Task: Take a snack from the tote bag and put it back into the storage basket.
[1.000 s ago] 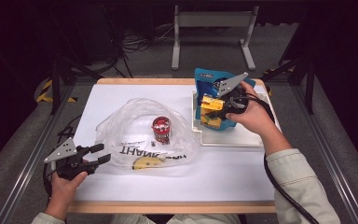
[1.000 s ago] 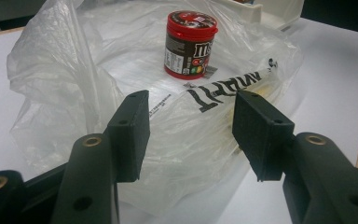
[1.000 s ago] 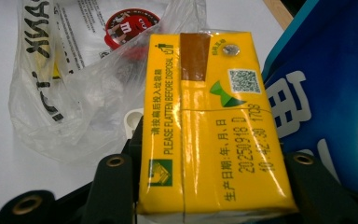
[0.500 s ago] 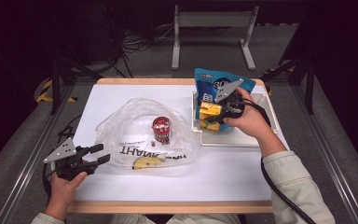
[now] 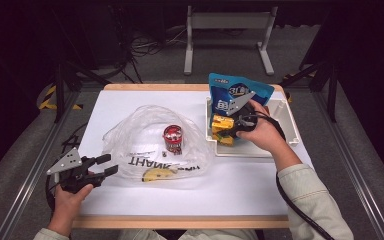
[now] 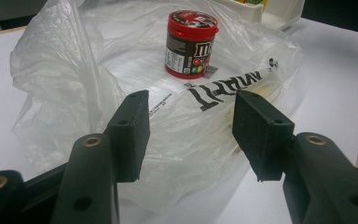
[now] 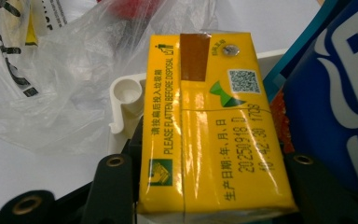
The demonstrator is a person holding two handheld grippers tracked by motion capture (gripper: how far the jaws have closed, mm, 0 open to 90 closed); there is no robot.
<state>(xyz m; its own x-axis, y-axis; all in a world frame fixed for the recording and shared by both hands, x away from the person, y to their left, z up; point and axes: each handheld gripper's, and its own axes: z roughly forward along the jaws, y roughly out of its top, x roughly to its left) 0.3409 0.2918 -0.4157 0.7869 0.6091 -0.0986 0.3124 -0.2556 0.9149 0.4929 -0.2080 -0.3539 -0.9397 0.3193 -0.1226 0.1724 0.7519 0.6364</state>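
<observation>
The right gripper (image 5: 228, 129) has its jaws closed on the yellow drink carton (image 7: 214, 126), which sits at the near-left corner of the white tray (image 5: 290, 120), just in front of the blue snack pouch (image 5: 237, 90). To do this well, lift it straight up clear of the tray wall before swinging toward the plastic bag (image 5: 145, 145) left of the tray. The left gripper (image 6: 191, 130), jaws apart at the bag's near edge, should pinch the film so the mouth holds open.

One plastic bag (image 5: 145, 145), one red jar (image 5: 173, 139), one yellow carton (image 5: 222, 127), one blue pouch (image 5: 235, 92), one white tray (image 5: 287, 120)
</observation>
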